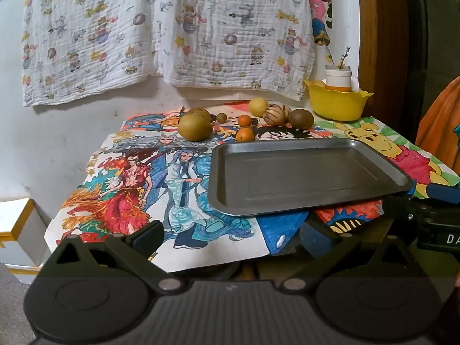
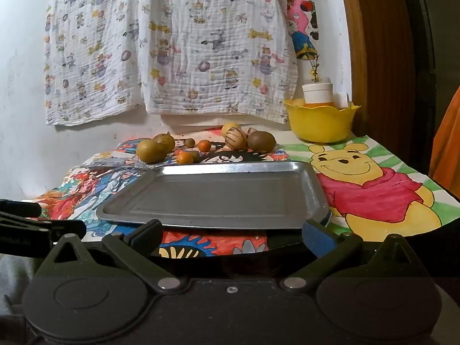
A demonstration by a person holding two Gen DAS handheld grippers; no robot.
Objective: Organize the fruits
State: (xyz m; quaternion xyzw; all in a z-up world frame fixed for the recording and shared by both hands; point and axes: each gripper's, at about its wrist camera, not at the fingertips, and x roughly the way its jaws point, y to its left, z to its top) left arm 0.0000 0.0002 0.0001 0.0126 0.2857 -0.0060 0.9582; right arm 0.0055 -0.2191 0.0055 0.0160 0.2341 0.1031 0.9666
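A bare metal tray (image 1: 302, 204) (image 2: 201, 218) lies on the table's near half. Beyond its far rim sit several fruits: a large green-brown pear (image 1: 195, 128) (image 2: 151, 151) with another behind it, two small orange fruits (image 1: 245, 134) (image 2: 185, 158), a round yellow fruit (image 1: 258, 107) (image 2: 230, 128), a striped melon (image 1: 274, 115) (image 2: 235, 138) and a brown kiwi (image 1: 301, 118) (image 2: 261, 141). My left gripper (image 1: 230, 238) is open at the table's near edge, left of the tray. My right gripper (image 2: 231, 235) is open just before the tray's near rim. Nothing is between either pair of fingers.
A yellow bowl (image 1: 336, 105) (image 2: 320, 123) holding a white jar stands at the back right. Colourful drawings cover the table, with a yellow bear picture (image 2: 371, 189) on the right. A printed cloth (image 1: 161, 28) hangs on the wall behind. An orange sleeve (image 1: 442, 126) is at the right.
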